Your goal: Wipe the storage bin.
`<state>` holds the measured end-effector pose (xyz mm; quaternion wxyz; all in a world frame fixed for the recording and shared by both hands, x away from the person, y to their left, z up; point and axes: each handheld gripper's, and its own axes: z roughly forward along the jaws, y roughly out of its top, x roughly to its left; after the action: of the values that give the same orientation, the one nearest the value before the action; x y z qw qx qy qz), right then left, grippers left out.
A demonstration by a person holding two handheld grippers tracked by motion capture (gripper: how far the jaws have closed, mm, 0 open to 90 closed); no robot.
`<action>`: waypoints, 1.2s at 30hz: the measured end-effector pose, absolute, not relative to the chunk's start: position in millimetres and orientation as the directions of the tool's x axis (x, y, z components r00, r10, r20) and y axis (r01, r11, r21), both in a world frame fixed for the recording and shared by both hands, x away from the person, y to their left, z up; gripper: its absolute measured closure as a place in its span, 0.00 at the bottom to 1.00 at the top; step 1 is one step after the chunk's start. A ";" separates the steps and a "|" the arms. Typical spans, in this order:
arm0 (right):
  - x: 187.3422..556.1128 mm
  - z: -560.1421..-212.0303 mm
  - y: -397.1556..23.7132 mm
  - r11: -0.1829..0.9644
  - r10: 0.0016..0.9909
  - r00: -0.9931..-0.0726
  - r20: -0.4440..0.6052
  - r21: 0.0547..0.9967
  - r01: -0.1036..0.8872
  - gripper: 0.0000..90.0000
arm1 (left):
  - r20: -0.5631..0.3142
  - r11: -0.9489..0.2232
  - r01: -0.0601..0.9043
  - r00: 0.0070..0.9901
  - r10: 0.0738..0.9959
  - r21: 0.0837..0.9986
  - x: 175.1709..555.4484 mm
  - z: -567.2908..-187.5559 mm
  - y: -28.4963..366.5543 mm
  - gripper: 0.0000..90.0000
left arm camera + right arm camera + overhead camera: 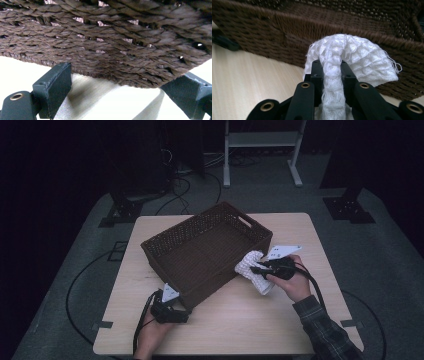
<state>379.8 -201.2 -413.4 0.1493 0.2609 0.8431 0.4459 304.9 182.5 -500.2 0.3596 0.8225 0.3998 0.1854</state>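
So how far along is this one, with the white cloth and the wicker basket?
Done: the right gripper is shut on the white waffle-weave cloth, held just outside the dark brown wicker basket. In hand: the left gripper sits open at the basket's near corner, apparently steadying it. Left: the cloth has not crossed the rim, and the basket's inside looks empty, so placing and releasing remain.

High view: looking down and forward over the whole table [240, 320]. Gripper views: low, very close, both facing the woven basket [205, 247] from opposite sides.
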 end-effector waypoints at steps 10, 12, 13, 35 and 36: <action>366.9 -391.2 -199.3 0.429 0.544 -0.838 -0.031 0.869 0.246 0.86 | 0.016 -0.421 0.526 0.611 0.791 0.739 304.8 -500.1 182.5 0.11; 364.9 -388.4 -197.8 0.431 0.538 -0.842 -0.038 0.871 0.236 0.86 | 0.016 -0.421 0.526 0.611 0.791 0.739 304.8 -500.1 182.5 0.11; 364.9 -388.4 -197.8 0.431 0.538 -0.842 -0.038 0.871 0.236 0.86 | 0.016 -0.421 0.526 0.611 0.791 0.739 304.8 -500.1 182.5 0.11; 380.3 -431.7 -175.4 0.518 0.516 -0.857 0.004 0.795 0.316 0.85 | 0.017 -0.420 0.524 0.610 0.792 0.741 304.9 -500.4 182.4 0.11; 380.8 -433.4 -174.7 0.520 0.517 -0.856 0.006 0.792 0.320 0.85 | 0.017 -0.420 0.524 0.610 0.792 0.741 304.9 -500.4 182.3 0.11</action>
<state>380.8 -174.7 -433.4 0.1156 0.2424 0.8642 0.4256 304.9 182.3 -500.4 0.3604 0.8218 0.4004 0.1857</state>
